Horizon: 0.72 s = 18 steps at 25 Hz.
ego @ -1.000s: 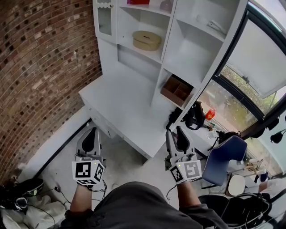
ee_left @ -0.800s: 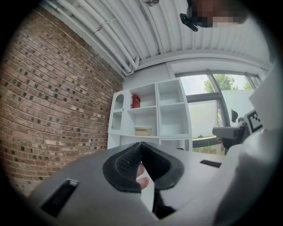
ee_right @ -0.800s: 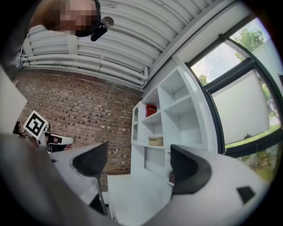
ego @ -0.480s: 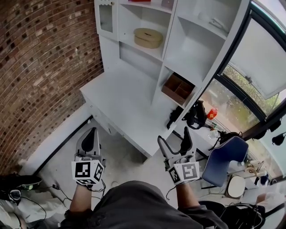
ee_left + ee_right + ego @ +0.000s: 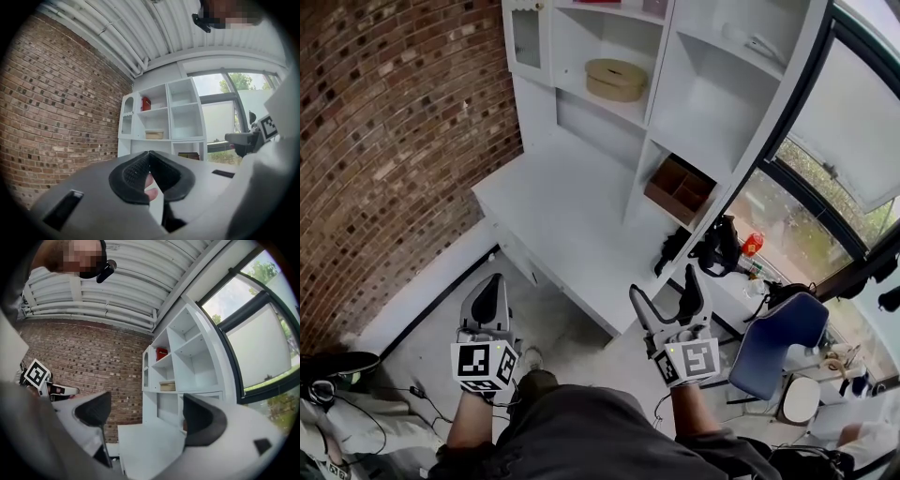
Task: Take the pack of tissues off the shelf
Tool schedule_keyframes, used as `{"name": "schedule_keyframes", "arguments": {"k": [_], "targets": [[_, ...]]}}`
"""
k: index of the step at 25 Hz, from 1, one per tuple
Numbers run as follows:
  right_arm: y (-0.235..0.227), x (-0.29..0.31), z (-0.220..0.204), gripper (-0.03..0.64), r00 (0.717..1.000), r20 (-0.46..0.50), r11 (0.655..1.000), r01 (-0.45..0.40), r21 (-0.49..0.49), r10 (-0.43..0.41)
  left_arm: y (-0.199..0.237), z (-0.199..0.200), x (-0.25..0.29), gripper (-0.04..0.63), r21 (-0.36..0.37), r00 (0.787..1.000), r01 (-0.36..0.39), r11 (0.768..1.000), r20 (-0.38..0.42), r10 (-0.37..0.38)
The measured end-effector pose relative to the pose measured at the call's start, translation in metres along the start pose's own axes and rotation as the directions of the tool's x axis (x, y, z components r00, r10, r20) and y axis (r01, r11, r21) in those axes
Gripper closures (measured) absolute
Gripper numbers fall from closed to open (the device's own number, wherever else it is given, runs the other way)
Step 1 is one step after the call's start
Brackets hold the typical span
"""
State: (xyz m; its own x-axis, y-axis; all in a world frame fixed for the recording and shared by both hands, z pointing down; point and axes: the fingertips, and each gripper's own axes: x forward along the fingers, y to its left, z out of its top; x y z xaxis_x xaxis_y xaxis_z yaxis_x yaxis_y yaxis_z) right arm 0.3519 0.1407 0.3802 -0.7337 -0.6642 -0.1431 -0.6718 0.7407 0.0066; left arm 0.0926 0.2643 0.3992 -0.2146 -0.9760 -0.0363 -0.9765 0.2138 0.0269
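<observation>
Setting: furnished room, home-office or studio type. Evidence: white shelf-and-desk unit [image 5: 562, 211] stood at far centre; exposed brick wall [image 5: 394, 122] ran along left; large dark-framed window [image 5: 787, 220] at right; blue chair [image 5: 778, 337] near right; loose cables [image 5: 366, 427] lay on floor, near left.

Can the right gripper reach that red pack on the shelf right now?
Probably not yet: the right gripper, jaws just opened and empty, sits before the desk, well below the red pack. Nothing blocks the way.
</observation>
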Motion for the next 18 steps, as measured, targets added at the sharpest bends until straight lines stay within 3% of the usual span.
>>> {"name": "schedule_keyframes", "arguments": {"k": [7,18], "targets": [[0.001,0.043,-0.005,0.149,0.999,0.017,0.999,0.033,-0.025,-0.032,0.027,-0.004,0.051,0.592,-0.011,0.998,0.057,0.998,0.027,-0.056],[0.001,0.165,-0.013,0.149,0.988,0.004,0.987,0.152,-0.049,-0.152,0.110,0.002,0.189,0.592,-0.039,0.985,0.171,0.984,0.025,-0.171]]}}
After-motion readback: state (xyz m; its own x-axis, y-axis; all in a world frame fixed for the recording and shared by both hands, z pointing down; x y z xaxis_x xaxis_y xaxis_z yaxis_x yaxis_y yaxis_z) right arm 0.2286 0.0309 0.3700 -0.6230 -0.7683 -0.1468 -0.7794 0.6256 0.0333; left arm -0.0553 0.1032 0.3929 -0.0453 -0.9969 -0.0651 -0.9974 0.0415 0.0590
